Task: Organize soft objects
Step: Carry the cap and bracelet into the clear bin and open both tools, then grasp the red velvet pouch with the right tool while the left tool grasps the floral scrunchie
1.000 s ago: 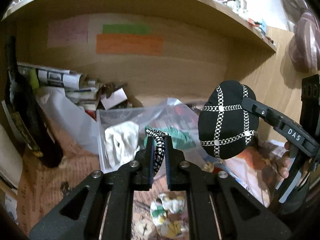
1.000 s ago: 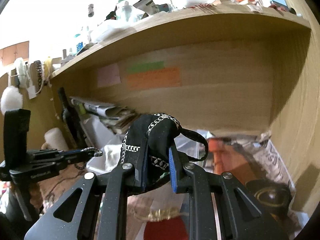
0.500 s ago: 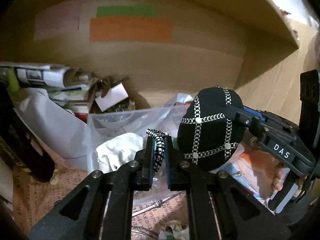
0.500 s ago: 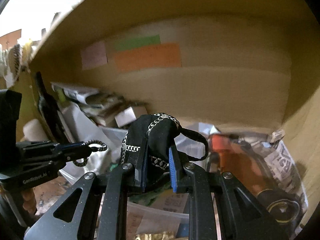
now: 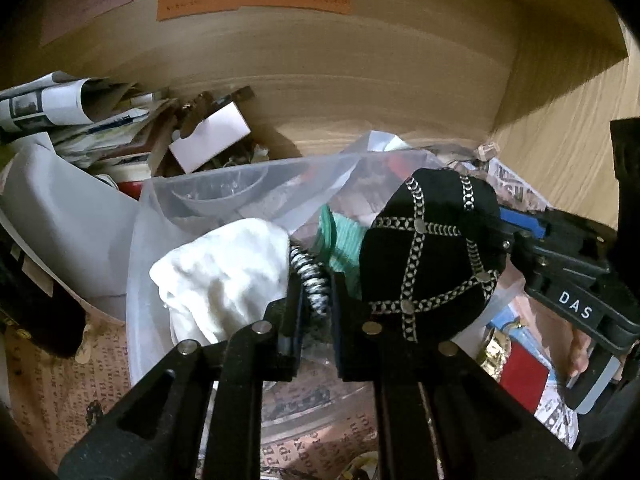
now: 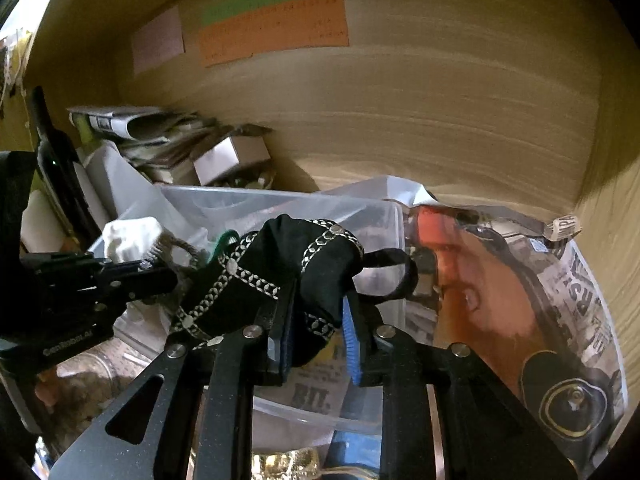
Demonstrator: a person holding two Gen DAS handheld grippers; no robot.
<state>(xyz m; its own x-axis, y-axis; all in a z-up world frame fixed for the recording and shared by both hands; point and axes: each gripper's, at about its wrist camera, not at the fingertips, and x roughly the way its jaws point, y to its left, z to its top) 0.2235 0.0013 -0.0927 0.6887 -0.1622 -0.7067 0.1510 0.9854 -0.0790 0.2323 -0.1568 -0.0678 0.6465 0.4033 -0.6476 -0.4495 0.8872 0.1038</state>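
My right gripper [image 6: 316, 328] is shut on a black fabric pouch with silver chain trim [image 6: 288, 276], held just above the clear plastic bin [image 6: 384, 224]. The pouch [image 5: 432, 260] and the right gripper [image 5: 532, 252] also show in the left wrist view. My left gripper [image 5: 314, 300] is shut on a black-and-white braided cord [image 5: 314, 284] over the same bin [image 5: 140, 272]; the left gripper shows in the right wrist view [image 6: 160, 276]. A white cloth [image 5: 224, 276] and a green cloth [image 5: 344, 240] lie in the bin.
The bin sits inside a wooden shelf nook with coloured paper notes [image 6: 276, 28] on the back wall. Rolled newspapers [image 5: 52, 100] and a white box [image 5: 208, 140] are behind left, a dark bottle [image 6: 60, 160] at far left, a crumpled printed paper bag [image 6: 520, 300] to the right.
Both grippers have moved forward and down into the shelf nook, closer over the bin. Each keeps its hold; the pouch now hangs lower, near the bin's rim.
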